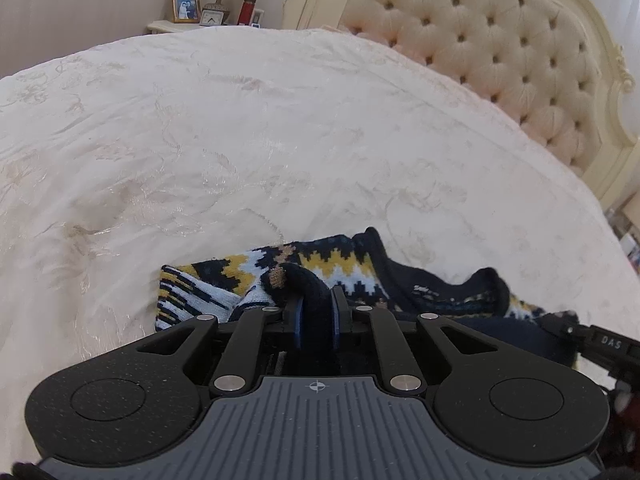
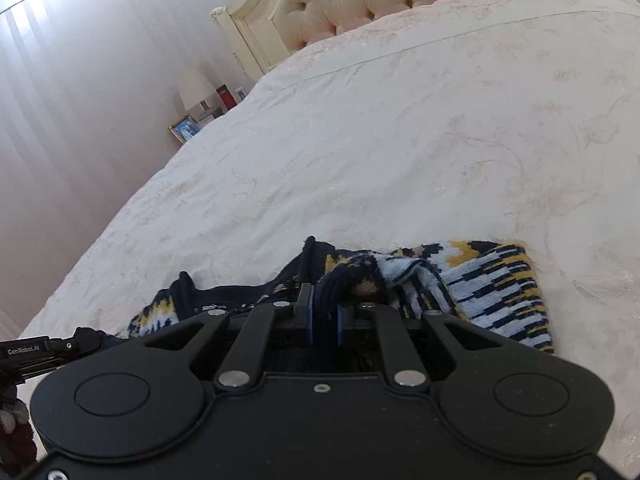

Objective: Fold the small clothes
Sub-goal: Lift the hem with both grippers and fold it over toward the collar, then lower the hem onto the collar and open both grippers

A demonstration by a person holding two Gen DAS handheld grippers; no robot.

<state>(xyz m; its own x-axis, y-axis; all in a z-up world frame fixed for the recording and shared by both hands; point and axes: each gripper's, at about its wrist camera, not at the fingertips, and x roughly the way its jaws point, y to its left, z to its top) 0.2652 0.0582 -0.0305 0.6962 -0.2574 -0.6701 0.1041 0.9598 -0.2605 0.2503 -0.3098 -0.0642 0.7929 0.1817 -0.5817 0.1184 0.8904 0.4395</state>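
A small knitted sweater point(image 1: 344, 270), navy with yellow, white and light-blue zigzag bands, lies crumpled on the cream bedspread point(image 1: 240, 140) near its front edge. My left gripper point(image 1: 315, 304) is shut on a dark navy edge of the sweater, which bulges up between the blue pads. In the right wrist view the same sweater point(image 2: 492, 288) lies in front of my right gripper point(image 2: 325, 312), which is shut on a navy ribbed edge of it. A sleeve with striped pattern sticks out to the side in both views. The other gripper shows at the frame edge point(image 1: 608, 340).
A tufted cream headboard point(image 1: 500, 32) stands at the head of the bed. A nightstand point(image 1: 172, 26) beyond the far side holds a lamp, a photo frame, a clock and a red cylinder. Pale curtains point(image 2: 60, 100) hang along the wall.
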